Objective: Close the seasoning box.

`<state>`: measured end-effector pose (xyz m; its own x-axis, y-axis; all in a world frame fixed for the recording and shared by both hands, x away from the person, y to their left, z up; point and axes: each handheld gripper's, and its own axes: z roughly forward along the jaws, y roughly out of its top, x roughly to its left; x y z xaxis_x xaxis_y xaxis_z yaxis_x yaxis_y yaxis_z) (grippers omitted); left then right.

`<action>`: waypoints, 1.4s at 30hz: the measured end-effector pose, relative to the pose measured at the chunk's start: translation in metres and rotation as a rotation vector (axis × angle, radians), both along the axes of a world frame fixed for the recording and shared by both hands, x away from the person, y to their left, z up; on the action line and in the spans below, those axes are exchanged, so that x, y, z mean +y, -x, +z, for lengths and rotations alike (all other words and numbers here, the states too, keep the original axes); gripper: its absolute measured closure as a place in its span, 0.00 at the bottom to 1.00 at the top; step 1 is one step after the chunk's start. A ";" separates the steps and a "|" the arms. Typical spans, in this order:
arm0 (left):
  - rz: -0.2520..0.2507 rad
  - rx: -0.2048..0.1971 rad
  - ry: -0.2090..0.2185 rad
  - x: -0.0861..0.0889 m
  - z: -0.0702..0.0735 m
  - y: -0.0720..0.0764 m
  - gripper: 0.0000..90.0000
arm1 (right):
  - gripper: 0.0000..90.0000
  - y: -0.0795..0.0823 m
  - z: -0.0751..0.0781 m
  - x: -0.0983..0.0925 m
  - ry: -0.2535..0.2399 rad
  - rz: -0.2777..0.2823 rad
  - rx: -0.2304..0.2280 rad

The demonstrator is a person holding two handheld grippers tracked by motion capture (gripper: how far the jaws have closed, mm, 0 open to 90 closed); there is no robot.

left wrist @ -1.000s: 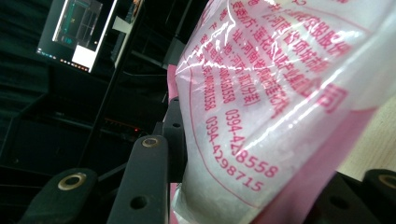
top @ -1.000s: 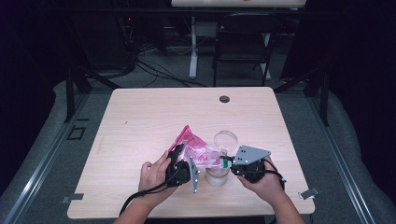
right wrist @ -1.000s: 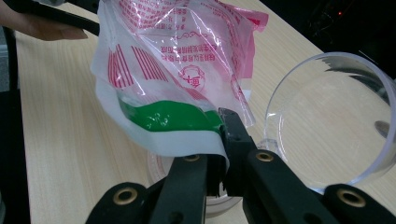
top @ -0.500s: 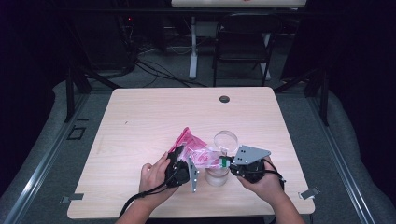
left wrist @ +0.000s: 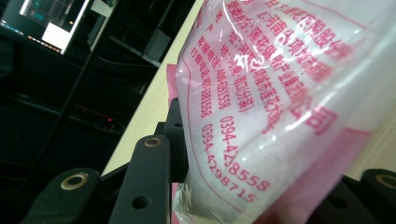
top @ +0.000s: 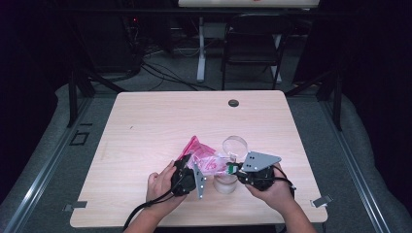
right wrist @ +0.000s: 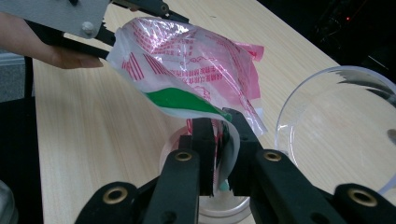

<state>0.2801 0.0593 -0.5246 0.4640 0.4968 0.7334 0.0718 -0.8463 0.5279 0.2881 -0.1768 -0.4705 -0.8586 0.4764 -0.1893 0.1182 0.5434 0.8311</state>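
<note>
A pink-and-white printed plastic bag (top: 206, 158) with white powder inside hangs tilted between both grippers over a small clear jar (top: 226, 182). My left gripper (top: 192, 167) is shut on the bag's bulging body (left wrist: 261, 116), which swells between its jaws. My right gripper (right wrist: 222, 149) pinches the bag's green-edged corner (right wrist: 187, 100) right above the jar (right wrist: 224, 207). Its jaws have just been opening a little, and the folded film still sits between the pads.
A clear round lid or dish (top: 235, 144) lies just beyond the jar, seen close at the right of the right gripper view (right wrist: 336, 121). The wooden table (top: 145, 126) has a dark grommet hole (top: 233, 103) near its far edge. A chair (top: 252, 43) stands behind the table.
</note>
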 end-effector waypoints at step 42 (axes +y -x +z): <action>0.022 0.401 0.420 0.032 -0.032 -0.022 0.78 | 0.52 -0.005 0.007 -0.014 -0.185 -0.052 0.026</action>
<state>0.3025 0.0911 -0.5565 0.6515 0.7196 0.2403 0.3503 -0.5662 0.7461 0.2931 -0.1904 -0.4639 -0.8353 0.5449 -0.0729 0.1646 0.3744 0.9126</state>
